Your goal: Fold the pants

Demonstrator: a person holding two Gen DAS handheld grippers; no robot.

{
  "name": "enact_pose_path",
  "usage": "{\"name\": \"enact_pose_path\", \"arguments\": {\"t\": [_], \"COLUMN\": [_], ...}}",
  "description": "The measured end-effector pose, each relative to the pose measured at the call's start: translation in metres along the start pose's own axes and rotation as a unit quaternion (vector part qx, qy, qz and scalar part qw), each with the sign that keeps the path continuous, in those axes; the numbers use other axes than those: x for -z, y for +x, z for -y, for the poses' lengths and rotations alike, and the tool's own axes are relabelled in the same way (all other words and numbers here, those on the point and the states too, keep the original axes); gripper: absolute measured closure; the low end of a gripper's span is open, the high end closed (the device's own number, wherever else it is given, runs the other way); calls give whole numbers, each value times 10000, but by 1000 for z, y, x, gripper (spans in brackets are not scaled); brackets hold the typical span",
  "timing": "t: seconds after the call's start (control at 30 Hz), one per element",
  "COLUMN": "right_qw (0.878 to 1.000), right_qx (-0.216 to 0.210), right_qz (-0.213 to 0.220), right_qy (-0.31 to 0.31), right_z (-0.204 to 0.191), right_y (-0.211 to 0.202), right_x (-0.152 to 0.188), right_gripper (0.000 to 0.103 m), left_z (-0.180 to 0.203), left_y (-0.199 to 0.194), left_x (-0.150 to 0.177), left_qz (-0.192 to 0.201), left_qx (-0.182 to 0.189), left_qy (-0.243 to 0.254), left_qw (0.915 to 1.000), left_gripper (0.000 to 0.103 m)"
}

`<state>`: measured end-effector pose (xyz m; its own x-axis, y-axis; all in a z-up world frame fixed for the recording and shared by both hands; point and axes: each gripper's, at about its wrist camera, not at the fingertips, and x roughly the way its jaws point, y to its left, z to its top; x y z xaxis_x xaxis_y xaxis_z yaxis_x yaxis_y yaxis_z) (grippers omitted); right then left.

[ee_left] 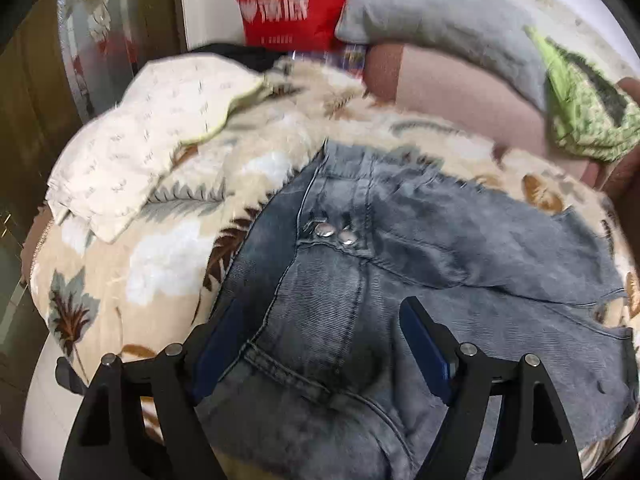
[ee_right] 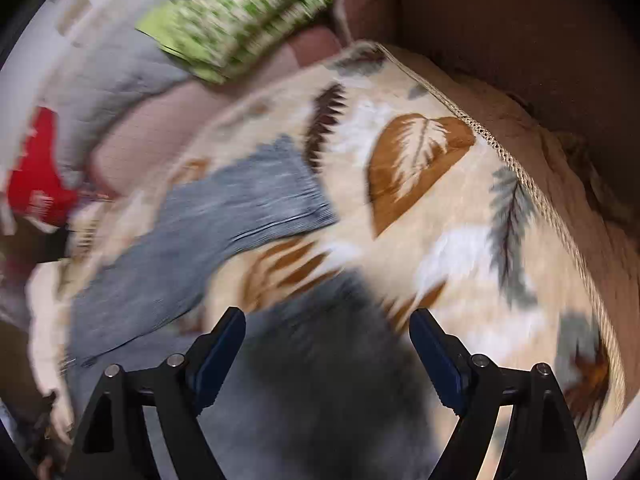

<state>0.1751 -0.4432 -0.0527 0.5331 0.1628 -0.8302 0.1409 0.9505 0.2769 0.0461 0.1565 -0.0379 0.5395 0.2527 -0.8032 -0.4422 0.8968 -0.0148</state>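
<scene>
Grey-blue denim pants (ee_left: 420, 264) lie crumpled on a leaf-patterned fleece blanket (ee_left: 168, 248), two metal waist buttons (ee_left: 334, 234) facing up. My left gripper (ee_left: 320, 312) is open just above the pants' upper part, one finger on each side of the fly seam, holding nothing. In the blurred right wrist view the pants (ee_right: 208, 248) stretch from the lower middle toward the upper left across the blanket (ee_right: 460, 208). My right gripper (ee_right: 328, 320) is open over a dark part of the denim, holding nothing.
A cream cloth (ee_left: 132, 148) lies on the blanket at left. Behind are a red bag (ee_left: 292, 0), a grey pillow (ee_left: 440, 8), a green patterned cloth (ee_left: 588, 104) and a pink cushion (ee_left: 460, 88). The blanket's trimmed edge (ee_right: 532, 188) runs along the right.
</scene>
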Motion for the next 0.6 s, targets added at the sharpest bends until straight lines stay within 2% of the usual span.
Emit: {"name": "enact_pose_path", "arguments": {"t": [0.03, 0.07, 0.1, 0.13, 0.17, 0.2, 0.23, 0.27, 0.33, 0.4, 0.5, 0.53, 0.57, 0.6], "right_qw": [9997, 9989, 9967, 9948, 9935, 9931, 9931, 9939, 9983, 10000, 9965, 9938, 9904, 9899], "right_qx": [134, 171, 287, 528, 642, 663, 682, 638, 350, -64, -348, -454, -611, -613], "right_qz": [-181, -402, -681, -601, -550, -501, -356, -260, -84, 29, -411, -569, -727, -840], "right_qy": [-64, -153, -343, -623, -757, -823, -886, -866, -468, 31, 640, 839, 1001, 964], "right_z": [1, 2, -1, -7, -14, -18, -23, -24, -18, -12, -7, -4, -2, -6], "right_y": [17, 33, 50, 51, 46, 40, 31, 27, 16, 17, 57, 66, 80, 90], "right_x": [-4, -5, -3, 0, 0, -1, -4, -9, -29, -48, -70, -71, -76, -75], "right_gripper": [19, 39, 46, 49, 61, 62, 61, 44, 16, 15, 15, 21, 45, 56], "left_z": [-1, -5, -6, -8, -7, -7, -9, -13, -21, -32, -43, -46, -46, -46], "left_y": [23, 49, 57, 49, 43, 36, 28, 21, 23, 39, 71, 83, 93, 107], "left_x": [3, 10, 14, 13, 11, 5, -3, -16, -36, -55, -70, -72, -72, -73], "left_qz": [-421, -990, -1035, -780, -733, -622, -424, -187, -54, -181, -501, -615, -721, -852], "left_qx": [-128, -270, -225, -183, -143, -40, 27, 60, 202, 458, 476, 441, 386, 319], "left_qy": [45, 91, 78, 85, 114, 96, 33, -66, -321, -739, -1180, -1248, -1254, -1185], "left_qw": [9990, 9947, 9943, 9968, 9971, 9980, 9991, 9998, 9993, 9961, 9906, 9893, 9887, 9888], "left_gripper": [21, 21, 19, 19, 19, 19, 19, 19, 19, 19, 19, 19, 19, 19]}}
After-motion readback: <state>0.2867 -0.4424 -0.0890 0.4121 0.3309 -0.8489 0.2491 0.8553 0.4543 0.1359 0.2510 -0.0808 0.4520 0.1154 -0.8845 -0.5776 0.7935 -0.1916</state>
